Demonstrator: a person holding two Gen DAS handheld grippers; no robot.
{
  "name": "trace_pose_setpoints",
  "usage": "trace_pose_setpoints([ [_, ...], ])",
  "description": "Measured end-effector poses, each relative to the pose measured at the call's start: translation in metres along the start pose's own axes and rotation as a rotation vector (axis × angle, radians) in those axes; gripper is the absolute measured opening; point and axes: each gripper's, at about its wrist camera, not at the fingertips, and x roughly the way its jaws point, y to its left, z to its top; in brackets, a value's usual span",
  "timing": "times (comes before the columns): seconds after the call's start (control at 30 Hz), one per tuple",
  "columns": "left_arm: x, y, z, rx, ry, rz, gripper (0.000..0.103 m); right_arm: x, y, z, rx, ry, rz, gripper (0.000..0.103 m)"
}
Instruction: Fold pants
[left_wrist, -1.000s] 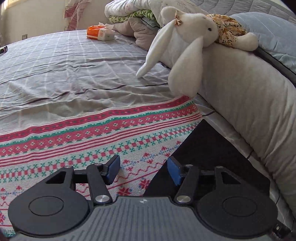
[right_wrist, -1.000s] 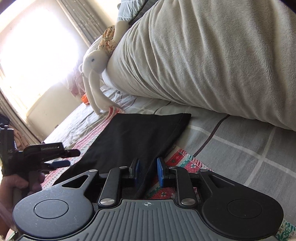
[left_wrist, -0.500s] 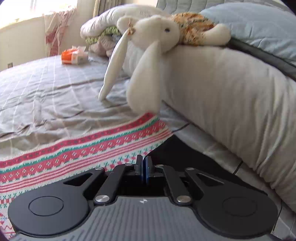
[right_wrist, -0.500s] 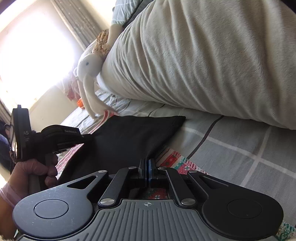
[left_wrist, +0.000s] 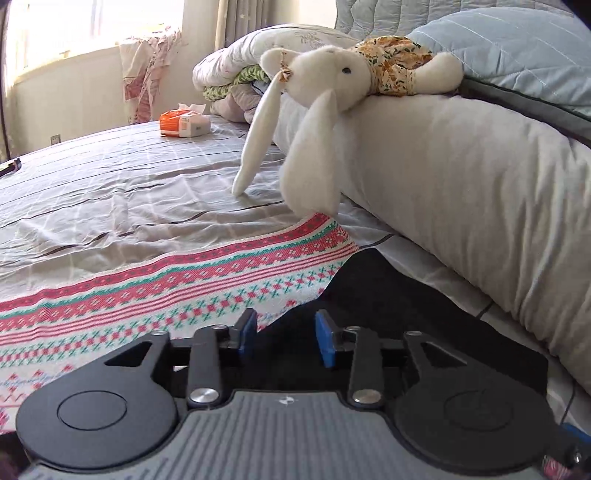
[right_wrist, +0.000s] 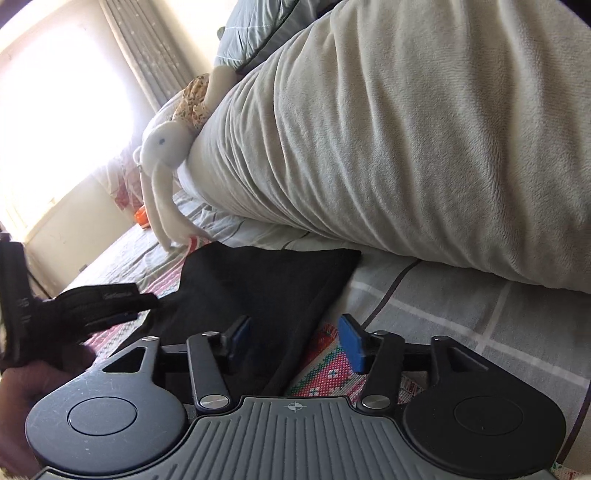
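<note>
Both grippers tilt downward over the bed (left_wrist: 110, 192). Left gripper (left_wrist: 283, 341) and right gripper (right_wrist: 295, 338) fingers are opening, gripping nothing, above smooth black pants (right_wrist: 258, 288) lying flat on a woven patterned blanket (left_wrist: 147, 295) beside the plush bolster (right_wrist: 406, 147).

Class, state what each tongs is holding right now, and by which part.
Nothing is held. Both tongs, left and right, are opening, their pads clear of the black pants lying between them.

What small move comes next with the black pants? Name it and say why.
Probably draw both grippers back. The left gripper and right gripper are opening with pads clear of the black pants, which lie flat on the patterned blanket, seemingly released.
</note>
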Motion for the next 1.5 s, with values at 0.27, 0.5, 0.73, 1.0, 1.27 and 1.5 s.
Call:
trace_pose_setpoints([
  [0.27, -0.128, 0.038, -0.043, 0.023, 0.054, 0.101, 0.088, -0.018, 0.008, -0.002, -0.016, 0.069, -0.039, 0.069],
  [0.5, -0.24, 0.067, -0.079, -0.03, 0.071, 0.153, 0.099, -0.074, 0.038, 0.005, -0.145, 0.234, -0.046, 0.078],
  [0.73, -0.326, 0.088, -0.131, -0.141, 0.144, 0.216, 0.103, -0.155, 0.075, -0.011, -0.249, 0.307, -0.031, 0.083],
  [1.0, -0.406, 0.127, -0.185, -0.209, 0.151, 0.361, 0.103, -0.213, 0.122, -0.063, -0.383, 0.381, 0.054, 0.087],
  [1.27, -0.447, 0.207, -0.221, -0.343, 0.159, 0.527, 0.103, -0.241, 0.22, -0.131, -0.615, 0.417, 0.199, 0.088],
  [1.5, -0.479, 0.271, -0.25, -0.431, 0.149, 0.64, 0.103, -0.243, 0.33, -0.202, -0.823, 0.426, 0.426, 0.088],
])
